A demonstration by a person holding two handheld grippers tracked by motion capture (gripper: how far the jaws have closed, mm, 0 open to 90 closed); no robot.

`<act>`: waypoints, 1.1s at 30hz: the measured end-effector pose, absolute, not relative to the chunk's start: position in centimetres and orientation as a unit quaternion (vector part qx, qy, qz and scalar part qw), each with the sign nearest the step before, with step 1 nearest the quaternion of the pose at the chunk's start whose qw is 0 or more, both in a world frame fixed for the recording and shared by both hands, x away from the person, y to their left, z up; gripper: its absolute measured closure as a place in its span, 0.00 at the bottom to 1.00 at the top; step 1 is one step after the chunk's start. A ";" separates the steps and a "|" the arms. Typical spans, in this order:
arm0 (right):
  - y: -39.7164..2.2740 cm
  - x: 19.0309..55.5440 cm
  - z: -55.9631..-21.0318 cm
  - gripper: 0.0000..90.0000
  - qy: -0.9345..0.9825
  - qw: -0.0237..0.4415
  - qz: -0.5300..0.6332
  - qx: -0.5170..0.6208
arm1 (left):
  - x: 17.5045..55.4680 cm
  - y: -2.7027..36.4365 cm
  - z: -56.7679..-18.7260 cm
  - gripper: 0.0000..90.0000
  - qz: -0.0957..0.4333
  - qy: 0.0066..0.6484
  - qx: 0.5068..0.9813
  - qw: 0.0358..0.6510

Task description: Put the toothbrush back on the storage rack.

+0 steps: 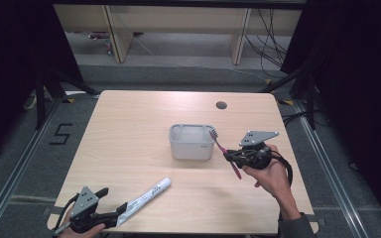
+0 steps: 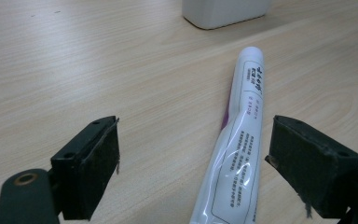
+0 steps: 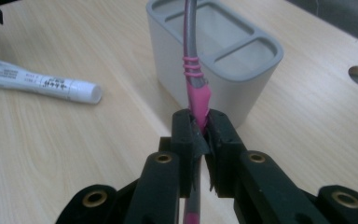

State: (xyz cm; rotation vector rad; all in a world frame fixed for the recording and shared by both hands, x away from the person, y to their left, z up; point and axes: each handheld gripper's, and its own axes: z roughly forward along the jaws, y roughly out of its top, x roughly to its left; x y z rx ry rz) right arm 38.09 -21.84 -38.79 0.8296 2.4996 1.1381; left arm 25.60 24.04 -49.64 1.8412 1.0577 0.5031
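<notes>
The right gripper pinches the pink toothbrush beside the grey holder; the left gripper, jaws spread, straddles the toothpaste tube.

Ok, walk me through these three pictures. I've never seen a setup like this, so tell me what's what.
A person sits at a wooden table and holds a hand-held clamp tool, a two-jaw gripper, in each hand. The wide picture comes from a fixed camera above. The other two come from small cameras riding on each gripper, looking along its black jaws. On the table stand a grey holder with compartments and a white toothpaste tube. The right gripper is shut on a pink toothbrush, its head near the holder's rim. The left gripper is open, its jaws either side of the tube's flat end, not yet pressing it.
</notes>
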 end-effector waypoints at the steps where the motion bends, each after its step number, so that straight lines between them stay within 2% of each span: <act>1: -21.7 38.1 -38.6 0.92 0.860 0.143 0.398 0.287 | 25.6 24.1 -49.6 0.17 0.205 0.428 0.751 0.459; 20: -20.8 40.4 -37.6 0.92 0.822 0.155 0.461 0.296 | 25.7 24.1 -49.7 0.17 0.203 0.431 0.748 0.462; 28: -20.0 41.5 -37.2 0.92 0.807 0.133 0.491 0.300 | 25.7 24.1 -49.7 0.17 0.203 0.430 0.749 0.461; 33: -19.5 42.3 -36.6 0.92 0.799 0.146 0.501 0.298 | 25.6 24.1 -49.7 0.17 0.202 0.429 0.750 0.461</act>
